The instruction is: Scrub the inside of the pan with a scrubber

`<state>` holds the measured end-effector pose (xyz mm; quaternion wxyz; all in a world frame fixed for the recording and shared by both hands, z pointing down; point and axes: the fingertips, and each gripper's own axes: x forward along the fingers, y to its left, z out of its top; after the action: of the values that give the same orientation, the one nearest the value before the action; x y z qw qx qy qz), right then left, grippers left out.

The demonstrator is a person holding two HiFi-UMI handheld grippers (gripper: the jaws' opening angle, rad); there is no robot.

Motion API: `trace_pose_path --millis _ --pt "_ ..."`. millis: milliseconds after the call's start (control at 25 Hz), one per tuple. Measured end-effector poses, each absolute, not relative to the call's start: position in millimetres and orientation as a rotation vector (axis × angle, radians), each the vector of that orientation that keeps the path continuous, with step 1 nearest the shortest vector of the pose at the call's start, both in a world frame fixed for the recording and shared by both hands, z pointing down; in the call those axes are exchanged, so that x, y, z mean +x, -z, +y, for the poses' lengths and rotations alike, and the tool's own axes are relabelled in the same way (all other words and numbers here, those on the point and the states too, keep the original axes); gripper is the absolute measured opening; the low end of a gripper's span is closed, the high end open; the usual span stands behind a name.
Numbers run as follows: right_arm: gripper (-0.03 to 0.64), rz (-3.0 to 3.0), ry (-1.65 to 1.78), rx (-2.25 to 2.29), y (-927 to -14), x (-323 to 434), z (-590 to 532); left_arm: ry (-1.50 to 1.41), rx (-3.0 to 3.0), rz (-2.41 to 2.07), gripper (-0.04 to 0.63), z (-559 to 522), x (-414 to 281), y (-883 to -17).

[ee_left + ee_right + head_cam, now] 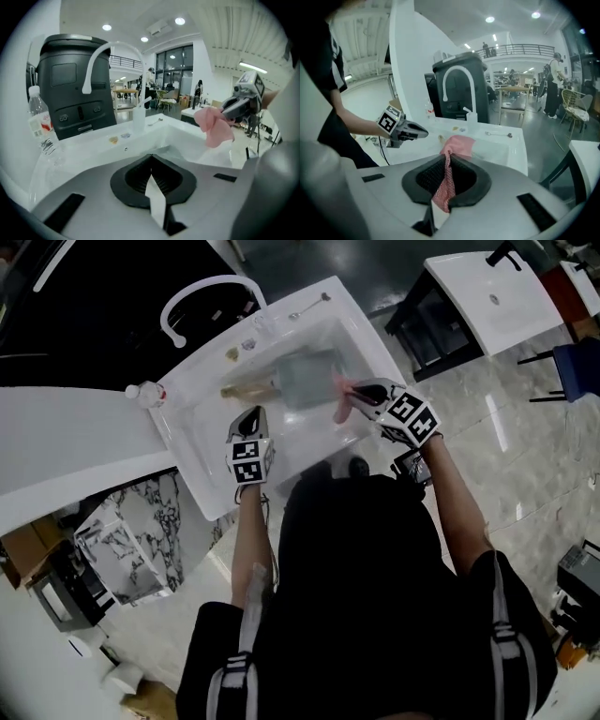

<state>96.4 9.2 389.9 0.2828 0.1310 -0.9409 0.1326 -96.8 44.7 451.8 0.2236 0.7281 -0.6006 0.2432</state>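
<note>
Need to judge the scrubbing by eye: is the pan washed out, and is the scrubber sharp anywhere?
Head view: the white sink glares, so the pan looks pale and hazy. Left gripper view: edges bend, corners dark, scrubber soft. Right gripper view: scrubber mesh sharp between the jaws, background bent.

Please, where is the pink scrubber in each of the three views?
Head view: pink scrubber right of centre, above the sink, held by the right gripper.
Left gripper view: at the right, hanging from that gripper.
Right gripper view: low centre, between the jaws.
Shared landmark: the arched white faucet.
</note>
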Motion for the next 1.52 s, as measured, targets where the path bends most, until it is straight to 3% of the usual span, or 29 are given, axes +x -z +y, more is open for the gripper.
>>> trace_pose_path --millis 520,680,1000,1520 --pt "0.04 -2.879 -0.461 0.522 -285.3 180.3 69.9 -0.272 2.098 -1.759 0.034 140.1 29.3 -313.6" --pt "0.038 -2.979 -0.546 0.434 -266.3 180.2 90.7 -0.183 2.099 -1.822 0.034 161.3 36.5 -280.0" --pt "0.037 -3.06 -0.388 0.427 -212.5 181.5 99.4 -0.076 2.165 -1.885 0.032 171.8 43.0 -226.7" --pt "0.037 -3.073 -0.275 0.47 -189.1 188.4 102.2 -0.061 2.202 -1.914 0.034 172.1 44.3 -203.6"
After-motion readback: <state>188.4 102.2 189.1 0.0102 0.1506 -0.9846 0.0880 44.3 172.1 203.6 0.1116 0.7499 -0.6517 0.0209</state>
